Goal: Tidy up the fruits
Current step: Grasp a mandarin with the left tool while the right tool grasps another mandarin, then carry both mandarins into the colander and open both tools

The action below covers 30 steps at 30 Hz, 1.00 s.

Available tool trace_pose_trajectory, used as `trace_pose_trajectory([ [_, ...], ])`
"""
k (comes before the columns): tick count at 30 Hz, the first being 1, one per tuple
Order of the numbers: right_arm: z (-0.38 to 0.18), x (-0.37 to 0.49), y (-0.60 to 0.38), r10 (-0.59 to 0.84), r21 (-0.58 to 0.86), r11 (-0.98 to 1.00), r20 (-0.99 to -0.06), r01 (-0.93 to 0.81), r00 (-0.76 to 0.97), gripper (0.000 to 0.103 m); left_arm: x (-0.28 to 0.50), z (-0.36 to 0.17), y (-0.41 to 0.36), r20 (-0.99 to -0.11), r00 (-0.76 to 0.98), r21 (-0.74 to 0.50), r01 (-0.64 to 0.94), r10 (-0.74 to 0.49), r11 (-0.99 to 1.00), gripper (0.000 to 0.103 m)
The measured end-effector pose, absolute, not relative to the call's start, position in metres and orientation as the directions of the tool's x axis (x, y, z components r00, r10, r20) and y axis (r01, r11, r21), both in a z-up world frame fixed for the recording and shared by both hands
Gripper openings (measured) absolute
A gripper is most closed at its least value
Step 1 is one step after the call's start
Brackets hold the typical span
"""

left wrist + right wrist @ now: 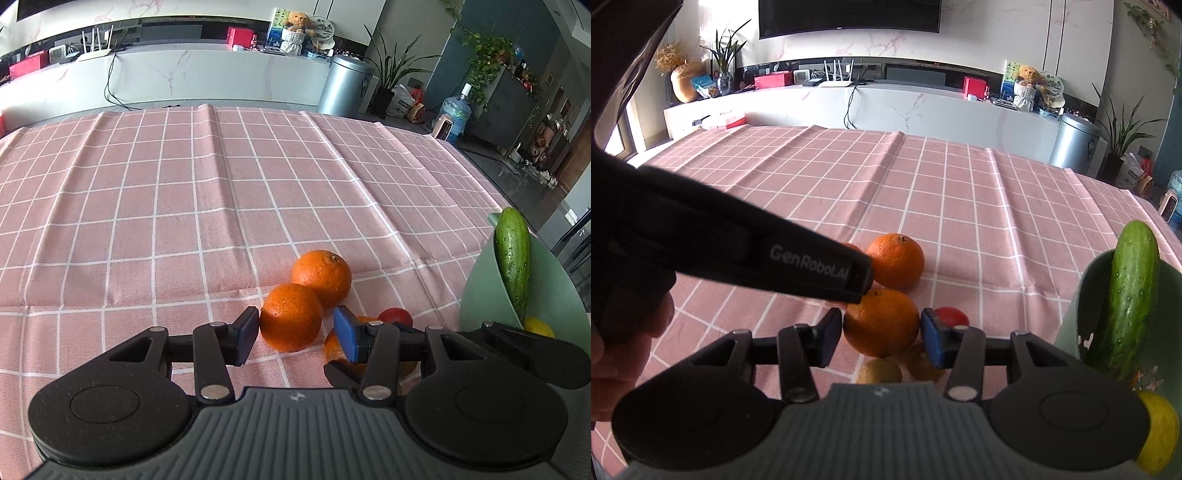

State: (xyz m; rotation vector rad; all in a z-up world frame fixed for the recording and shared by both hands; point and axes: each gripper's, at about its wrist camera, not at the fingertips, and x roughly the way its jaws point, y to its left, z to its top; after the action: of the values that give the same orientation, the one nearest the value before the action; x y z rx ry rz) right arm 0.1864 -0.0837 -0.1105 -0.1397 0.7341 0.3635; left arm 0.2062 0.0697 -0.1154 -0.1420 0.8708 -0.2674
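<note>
Two oranges lie on the pink checked cloth. In the left wrist view my left gripper (297, 334) is open, its pads on either side of the near orange (291, 316); the far orange (321, 277) touches it behind. A red fruit (395, 316) and another orange fruit (334, 346) lie behind the right finger. In the right wrist view my right gripper (881, 338) is open around an orange (881, 322); whether the pads touch it I cannot tell. A second orange (895, 260) lies beyond. The left gripper's body (812, 264) crosses from the left.
A green bowl (554, 291) at the right holds a cucumber (512, 258) and a lemon (539, 326); it shows in the right wrist view (1097, 280) too. Small yellowish fruits (879, 371) lie under the right gripper. The table edge runs along the right. A trash can (345, 85) stands beyond.
</note>
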Motion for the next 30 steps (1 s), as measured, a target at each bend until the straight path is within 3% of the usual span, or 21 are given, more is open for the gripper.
trace_pose_trajectory([
  [4,-0.111,0.187,-0.086,0.286,0.02,0.929,-0.675,-0.37,0.68,0.043,0.207,-0.118,0.068,-0.74,0.616,-0.209,0.171,-0.27,0.963,0.044],
  [7,-0.112,0.185,-0.085,0.284,0.011,0.928,-0.67,-0.374,0.686,0.043,0.206,-0.118,0.069,-0.74,0.619,-0.203,0.167,-0.263,0.965,0.042],
  [22,-0.099,0.171,-0.09,0.292,0.001,0.927,-0.625,-0.374,0.724,0.041,0.182,-0.091,0.079,-0.694,0.686,-0.186,0.125,-0.22,0.975,0.041],
  [30,-0.069,0.147,-0.108,0.302,0.019,0.933,-0.583,-0.359,0.754,0.041,0.155,-0.068,0.073,-0.645,0.72,-0.211,0.154,-0.256,0.965,0.041],
])
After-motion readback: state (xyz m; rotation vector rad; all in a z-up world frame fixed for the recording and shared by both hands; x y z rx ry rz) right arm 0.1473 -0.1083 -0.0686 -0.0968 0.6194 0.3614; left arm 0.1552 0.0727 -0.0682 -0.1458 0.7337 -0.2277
